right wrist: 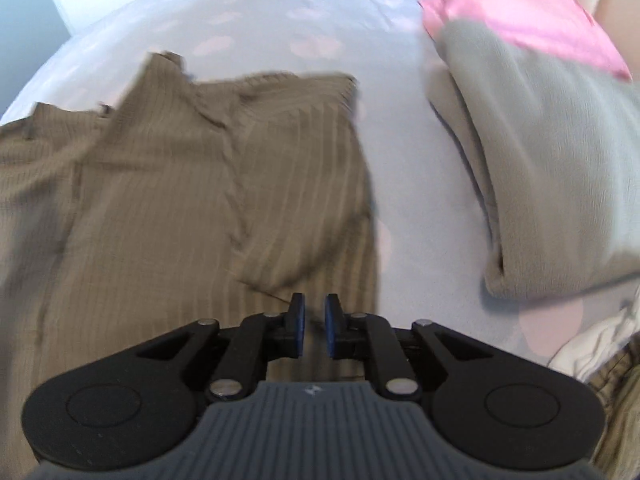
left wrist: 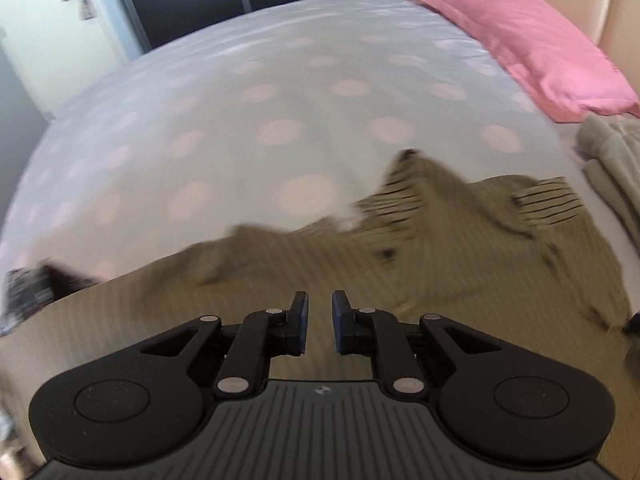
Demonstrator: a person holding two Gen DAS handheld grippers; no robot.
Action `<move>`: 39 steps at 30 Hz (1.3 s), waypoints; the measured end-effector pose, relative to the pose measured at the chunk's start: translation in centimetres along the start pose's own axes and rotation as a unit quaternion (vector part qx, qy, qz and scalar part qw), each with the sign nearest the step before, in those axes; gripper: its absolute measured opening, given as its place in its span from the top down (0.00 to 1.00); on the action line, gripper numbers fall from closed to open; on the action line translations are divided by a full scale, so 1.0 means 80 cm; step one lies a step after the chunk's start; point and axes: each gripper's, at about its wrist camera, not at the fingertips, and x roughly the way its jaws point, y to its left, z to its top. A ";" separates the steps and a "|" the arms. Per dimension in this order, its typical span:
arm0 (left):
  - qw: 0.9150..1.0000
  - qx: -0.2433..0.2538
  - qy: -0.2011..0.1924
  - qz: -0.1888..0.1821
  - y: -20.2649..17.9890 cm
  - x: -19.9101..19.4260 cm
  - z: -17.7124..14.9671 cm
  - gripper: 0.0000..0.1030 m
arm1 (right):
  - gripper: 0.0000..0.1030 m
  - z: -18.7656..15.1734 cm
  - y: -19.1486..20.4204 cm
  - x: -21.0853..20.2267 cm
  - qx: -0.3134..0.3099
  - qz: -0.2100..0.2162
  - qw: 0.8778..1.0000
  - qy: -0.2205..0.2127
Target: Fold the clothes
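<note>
Dotted bed bears olive garment, pillow (pink).

Left gripper points steeply down, jaws slightly parted and empty; right gripper likewise, holding nothing.

The garment spread on the bed was an olive-brown knit with fine ribbed lines running along it, and its cuffs showed darker, almost black stripes on the same khaki ground. The bed sheet was pale lavender-white, dotted all over with large soft pink circles. The pillow at the far side was a plain, saturated pink. A folded piece of clothing beside it was a flat grey-beige, unpatterned. Both grippers were black, the left gripper and the right gripper alike, each with dark blue pads and a grey ridged body.
</note>
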 end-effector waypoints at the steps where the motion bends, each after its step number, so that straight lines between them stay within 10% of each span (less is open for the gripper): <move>1: 1.000 -0.007 -0.002 0.011 0.023 -0.015 -0.010 0.89 | 0.86 0.001 0.011 -0.008 -0.003 0.005 1.000 0.001; 9: 0.993 -0.090 -0.023 0.075 0.187 -0.065 -0.085 0.84 | 0.75 -0.004 0.098 -0.069 -0.032 0.032 0.999 0.000; 14: 0.982 -0.143 -0.069 0.102 0.267 -0.057 -0.105 0.55 | 0.74 -0.023 0.117 -0.091 -0.006 0.025 1.000 0.001; 28: 0.978 -0.105 -0.118 0.138 0.356 0.011 -0.142 0.49 | 0.74 -0.036 0.159 -0.046 0.009 0.014 1.000 0.012; 30: 0.979 -0.110 -0.127 0.118 0.358 0.016 -0.141 0.51 | 0.74 -0.036 0.162 -0.041 0.007 0.017 1.000 0.013; 34: 0.980 -0.129 -0.131 0.077 0.364 0.013 -0.142 0.88 | 0.74 -0.039 0.164 -0.034 -0.006 0.012 1.000 0.023; 39: 0.976 -0.125 -0.158 0.087 0.349 -0.026 -0.146 0.97 | 0.74 -0.040 0.168 -0.041 -0.021 0.015 0.999 0.021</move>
